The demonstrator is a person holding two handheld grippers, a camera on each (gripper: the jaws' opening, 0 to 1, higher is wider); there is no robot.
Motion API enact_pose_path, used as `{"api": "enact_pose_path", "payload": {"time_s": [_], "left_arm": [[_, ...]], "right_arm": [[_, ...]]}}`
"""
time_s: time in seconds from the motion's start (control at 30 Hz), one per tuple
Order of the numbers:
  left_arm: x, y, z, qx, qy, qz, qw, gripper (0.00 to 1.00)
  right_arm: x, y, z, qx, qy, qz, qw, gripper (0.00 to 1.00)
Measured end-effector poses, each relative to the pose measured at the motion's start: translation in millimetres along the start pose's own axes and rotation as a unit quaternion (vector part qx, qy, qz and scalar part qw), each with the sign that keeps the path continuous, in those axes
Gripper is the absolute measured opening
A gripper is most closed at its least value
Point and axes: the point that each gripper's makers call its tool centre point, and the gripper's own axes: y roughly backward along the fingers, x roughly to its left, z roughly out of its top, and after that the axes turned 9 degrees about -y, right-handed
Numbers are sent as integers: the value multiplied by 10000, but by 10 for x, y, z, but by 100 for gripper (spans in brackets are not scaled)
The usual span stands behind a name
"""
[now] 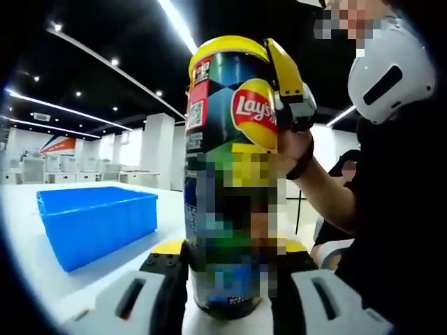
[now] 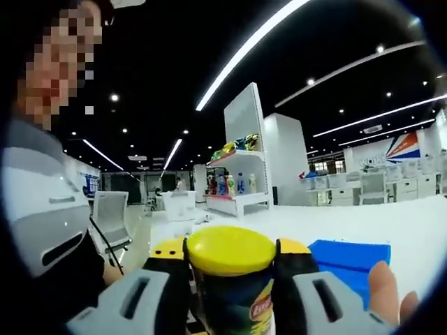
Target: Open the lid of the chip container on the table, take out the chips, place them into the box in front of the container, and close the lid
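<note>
The can stands upright on the table, gripped low down between the jaws of the left gripper, which are closed against its lower body. At the top, the right gripper has its jaws closed on either side of the yellow lid; in the left gripper view that same gripper reaches in from the right, one yellow jaw lying against the lid's rim. The lid is on and looks fully seated. The blue box sits left of the left gripper, just beside the can; from the right gripper it lies ahead and to the right.

Judged risks from here:
- The right jaws hold only the lid's thin edge, so a straight upward pull could slip off rather than pop it
- If the lid sticks, the pull could lift or tilt the whole can, since the left gripper clamps it low and the can is tall
- Squeezing the body harder to steady it could dent the wall and break chips
- A sudden release could fling the lid or jerk the can towards the box

A finger shows at the right gripper's lower right, apart from the can
</note>
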Motion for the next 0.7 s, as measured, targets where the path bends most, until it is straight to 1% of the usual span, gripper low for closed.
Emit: {"api": "enact_pose_path", "payload": {"time_s": [0.2, 0.53, 0.57, 0.6, 0.63, 0.67, 0.7], "left_arm": [[-3, -10, 2, -11, 49, -37, 10000, 46], [-14, -3, -2, -14, 46, -72, 10000, 46], [-15, -2, -3, -12, 41, -73, 10000, 46], [-20, -2, -5, -7, 37, -92, 10000, 46], [-46, -3, -14, 18, -100, -165, 9998, 46], [-64, -8, -20, 16, -201, -178, 9996, 46], [-49, -10, -15, 5, -105, -137, 9999, 46]], "right_arm": [[3, 20, 4, -23, 45, -21, 10000, 40], [-9, 44, 29, -109, -143, 4, 9998, 41], [3, 49, 63, -207, -120, 35, 9997, 41], [42, 50, 174, -521, -178, 153, 9984, 41], [74, 101, 305, -798, -375, 287, 9957, 41], [77, 119, 334, -801, -419, 329, 9954, 41], [52, 119, 310, -603, -311, 212, 9975, 41]]}}
